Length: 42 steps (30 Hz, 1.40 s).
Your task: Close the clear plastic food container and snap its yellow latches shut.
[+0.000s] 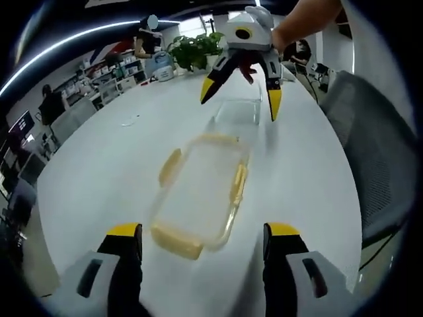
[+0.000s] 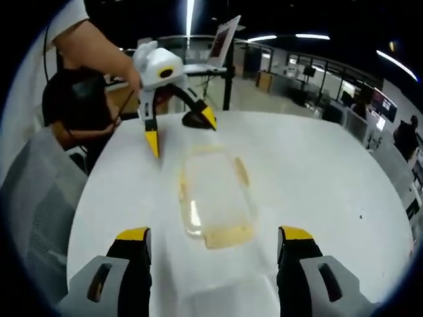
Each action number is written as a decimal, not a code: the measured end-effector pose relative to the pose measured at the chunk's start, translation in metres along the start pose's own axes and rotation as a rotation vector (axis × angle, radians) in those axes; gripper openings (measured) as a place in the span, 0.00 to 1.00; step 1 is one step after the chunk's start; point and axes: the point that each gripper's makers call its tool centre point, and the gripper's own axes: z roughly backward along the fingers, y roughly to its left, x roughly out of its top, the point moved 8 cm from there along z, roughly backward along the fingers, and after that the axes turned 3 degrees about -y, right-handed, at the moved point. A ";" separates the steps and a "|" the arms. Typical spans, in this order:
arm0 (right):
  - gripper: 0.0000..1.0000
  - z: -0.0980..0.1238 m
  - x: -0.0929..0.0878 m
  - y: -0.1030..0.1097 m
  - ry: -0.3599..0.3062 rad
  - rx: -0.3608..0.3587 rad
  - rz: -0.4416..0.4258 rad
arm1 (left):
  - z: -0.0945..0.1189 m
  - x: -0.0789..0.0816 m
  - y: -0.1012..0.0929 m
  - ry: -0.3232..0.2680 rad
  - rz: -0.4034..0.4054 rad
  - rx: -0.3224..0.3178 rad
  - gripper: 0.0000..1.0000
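Observation:
A clear lid (image 1: 201, 191) with yellow latches on its edges lies flat on the white table (image 1: 99, 178), just ahead of my left gripper (image 1: 203, 231), whose jaws stand open with nothing between them. Beyond the lid lies a clear container base (image 1: 236, 113). My right gripper (image 1: 241, 97) hovers open over that base, held by a hand. In the right gripper view the lid (image 2: 215, 198) lies mid-table and the clear base (image 2: 218, 290) sits between the jaws of the open right gripper (image 2: 215, 234). The left gripper (image 2: 180, 131) hangs open past the lid's far end.
A grey mesh chair (image 1: 377, 152) stands at the table's edge, also seen as the mesh chair (image 2: 33, 205). A potted plant (image 1: 195, 49) sits at the far end of the table. A laptop (image 2: 225, 39) stands on a raised stand. The person's arm (image 2: 92, 46) reaches in.

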 end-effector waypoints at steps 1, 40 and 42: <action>0.78 0.000 0.000 0.000 0.003 0.003 0.002 | 0.000 0.000 0.001 0.005 -0.002 -0.001 0.75; 0.75 -0.037 -0.003 -0.016 0.143 0.138 0.064 | -0.019 -0.009 0.026 0.144 -0.148 -0.130 0.67; 0.75 -0.038 -0.003 -0.015 0.151 0.142 0.072 | -0.021 -0.009 0.027 0.148 -0.152 -0.134 0.66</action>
